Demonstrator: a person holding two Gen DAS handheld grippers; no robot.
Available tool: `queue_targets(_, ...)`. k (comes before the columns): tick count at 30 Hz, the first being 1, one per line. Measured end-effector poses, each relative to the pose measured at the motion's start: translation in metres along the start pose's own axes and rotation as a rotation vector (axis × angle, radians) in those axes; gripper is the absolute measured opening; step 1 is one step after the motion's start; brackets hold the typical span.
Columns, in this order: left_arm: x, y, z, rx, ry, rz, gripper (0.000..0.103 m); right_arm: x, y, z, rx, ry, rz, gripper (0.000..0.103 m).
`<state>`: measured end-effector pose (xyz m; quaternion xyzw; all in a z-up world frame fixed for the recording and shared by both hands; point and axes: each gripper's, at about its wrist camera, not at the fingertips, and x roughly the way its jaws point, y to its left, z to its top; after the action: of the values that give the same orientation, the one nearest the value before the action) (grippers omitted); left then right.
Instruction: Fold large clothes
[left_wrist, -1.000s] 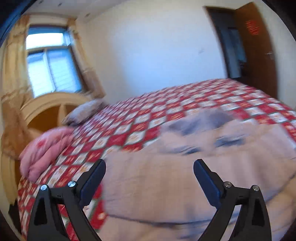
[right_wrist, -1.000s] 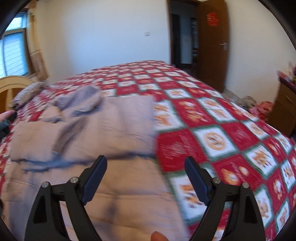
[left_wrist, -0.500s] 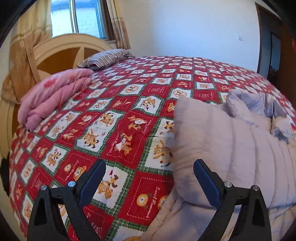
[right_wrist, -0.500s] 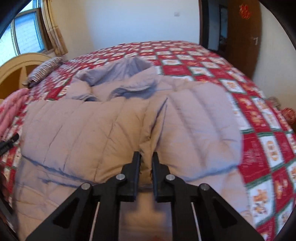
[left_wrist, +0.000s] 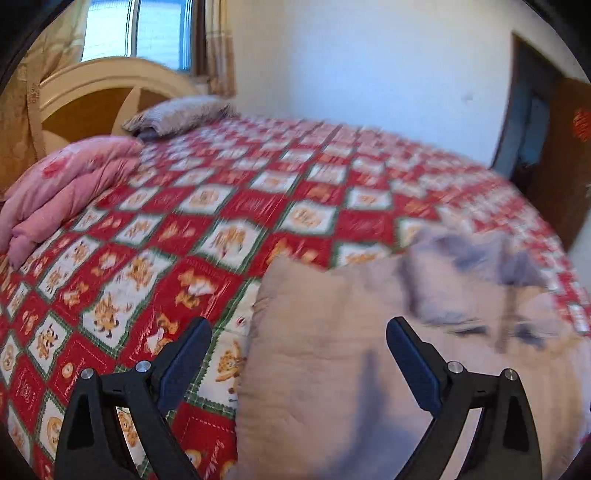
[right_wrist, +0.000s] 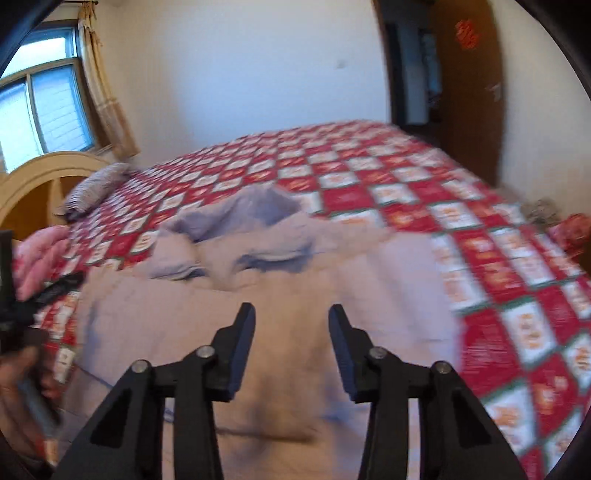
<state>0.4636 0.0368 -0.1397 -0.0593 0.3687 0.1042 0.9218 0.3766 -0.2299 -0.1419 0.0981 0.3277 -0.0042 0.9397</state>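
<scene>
A: Grippers first, since they sit nearest. The left gripper (left_wrist: 299, 350) has its jaws spread wide with nothing between them, hanging over the near left edge of the padded coat (left_wrist: 369, 369). The right gripper (right_wrist: 291, 332) is parted about halfway, also holding nothing, above the coat's lower middle.

B: So neither one has cloth in it?

A: None that I can see. Both views are blurred, so fine contact is hard to judge, but the fingers look clear of the fabric.

B: Where does the coat lie?

A: Flat on the bedspread (left_wrist: 236, 206), the red and white checked one, close to the near side of the bed. In the right wrist view a panel or sleeve looks laid across the body, with a crease running down the front. Beyond that the hood (right_wrist: 258, 210) is bunched up and loose.

B: How far along, then?

A: Partway, I'd say. The sides seem brought in, yet the coat remains long, and the hood needs tucking before a fold from hem to collar.

B: Anything farther back?

A: A pink quilt (left_wrist: 62, 188) at the left, a striped pillow (left_wrist: 177, 114) by the headboard (left_wrist: 110, 92)
</scene>
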Motion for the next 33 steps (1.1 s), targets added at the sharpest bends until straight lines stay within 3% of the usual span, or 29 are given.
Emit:
queue_targets(2,0.026,0.002,-0.007,-0.018,0.065,0.015,0.096,0.026,0.006,-0.001,0.0,0.045,0.006,0.043)
queue_targets(6,0.046,0.0,-0.025,-0.006,0.101,0.001,0.096,0.071,0.004,-0.021,-0.003,0.121,-0.032,0.04)
queue_targets(15,0.056,-0.011,-0.041,0.03,0.095,0.018,0.097,0.073,0.004,-0.046,-0.07,0.088,-0.067,0.039)
queue_targets(33,0.062,-0.012,-0.044,0.038,0.098,0.048,0.101,0.085,0.013,-0.05,-0.135,0.101,-0.149,0.039)
